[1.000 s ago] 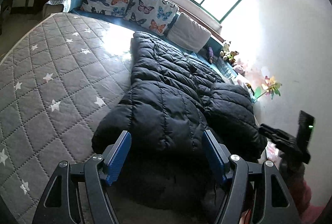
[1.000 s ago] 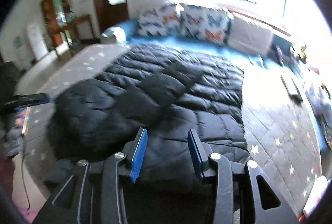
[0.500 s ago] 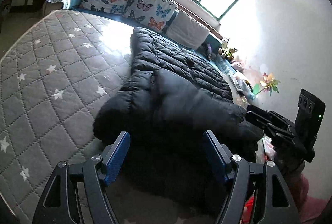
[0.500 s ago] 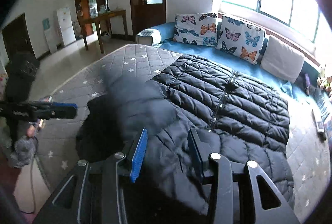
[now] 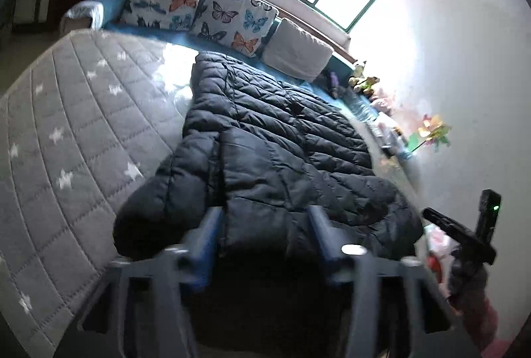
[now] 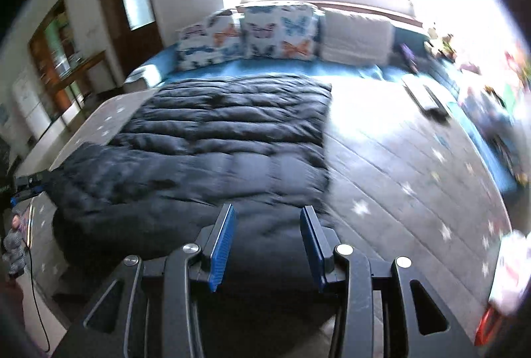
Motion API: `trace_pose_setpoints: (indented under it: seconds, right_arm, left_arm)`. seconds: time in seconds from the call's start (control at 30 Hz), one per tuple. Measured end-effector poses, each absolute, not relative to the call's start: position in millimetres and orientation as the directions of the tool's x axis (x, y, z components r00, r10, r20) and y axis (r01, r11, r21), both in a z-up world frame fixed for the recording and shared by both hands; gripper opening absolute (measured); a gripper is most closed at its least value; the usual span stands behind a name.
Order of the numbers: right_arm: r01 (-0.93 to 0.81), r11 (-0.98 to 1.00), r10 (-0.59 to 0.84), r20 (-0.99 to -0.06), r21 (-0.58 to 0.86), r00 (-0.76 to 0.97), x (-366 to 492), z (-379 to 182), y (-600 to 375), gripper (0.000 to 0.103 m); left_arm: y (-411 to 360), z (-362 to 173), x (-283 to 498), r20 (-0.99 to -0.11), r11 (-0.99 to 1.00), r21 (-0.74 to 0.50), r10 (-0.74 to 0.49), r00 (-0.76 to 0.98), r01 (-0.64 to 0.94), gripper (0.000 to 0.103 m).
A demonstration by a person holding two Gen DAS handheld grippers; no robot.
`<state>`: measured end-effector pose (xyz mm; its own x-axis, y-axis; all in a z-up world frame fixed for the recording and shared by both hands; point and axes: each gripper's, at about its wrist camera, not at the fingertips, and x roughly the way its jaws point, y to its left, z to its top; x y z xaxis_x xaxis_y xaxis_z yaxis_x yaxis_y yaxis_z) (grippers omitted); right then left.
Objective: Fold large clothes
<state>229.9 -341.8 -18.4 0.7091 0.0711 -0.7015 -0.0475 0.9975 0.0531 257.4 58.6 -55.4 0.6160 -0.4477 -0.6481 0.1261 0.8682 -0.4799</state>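
A large black quilted puffer jacket (image 5: 272, 139) lies on a grey star-patterned mattress (image 5: 66, 132), its near part folded over the body. It also shows in the right wrist view (image 6: 219, 139). My left gripper (image 5: 265, 225) is open and empty, its blue-padded fingers apart just above the jacket's near edge. My right gripper (image 6: 267, 225) is open and empty over the jacket's near right corner. The right gripper shows at the right edge of the left wrist view (image 5: 464, 232). The left gripper shows at the left edge of the right wrist view (image 6: 30, 183).
Butterfly pillows (image 5: 199, 13) and a white pillow (image 5: 298, 49) line the far side under a window. Toys and a flower (image 5: 431, 129) stand along the right wall. A remote-like object (image 6: 428, 96) lies on the mattress (image 6: 415, 159). A doorway and a table (image 6: 79, 62) are at the left.
The sleeve that was raised across the jacket now lies folded on it. Both grippers stay open and have drawn back toward the jacket's near edge; the views are blurred by motion.
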Motion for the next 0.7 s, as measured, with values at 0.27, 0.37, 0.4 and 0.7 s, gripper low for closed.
trace_pose_setpoints:
  seconds: [0.27,0.37,0.4,0.7]
  right_arm:
    - [-0.057,0.990,0.126,-0.658,0.125,0.743,235,-6,-363,0.046]
    - [-0.056,0.987,0.144,-0.670,0.151,0.728,245,-18,-366,0.051]
    - [-0.056,0.986,0.150,-0.684,0.158,0.713,247,-28,-365,0.051]
    - [-0.087,0.993,0.117,-0.763,0.080,0.636,248,-57,-343,0.052]
  left_arm:
    - [62,4,275,-0.552,0.908,-0.391,-0.360,0.752,0.147,0.010]
    - [67,3,282,-0.567,0.915,-0.388,-0.335,0.752,0.114,0.010]
    - [68,-3,284,-0.581,0.916,-0.388,-0.327,0.745,0.100,0.010]
    - [92,-80,283,-0.687,0.877,-0.480,-0.379,0.621,0.004,0.016]
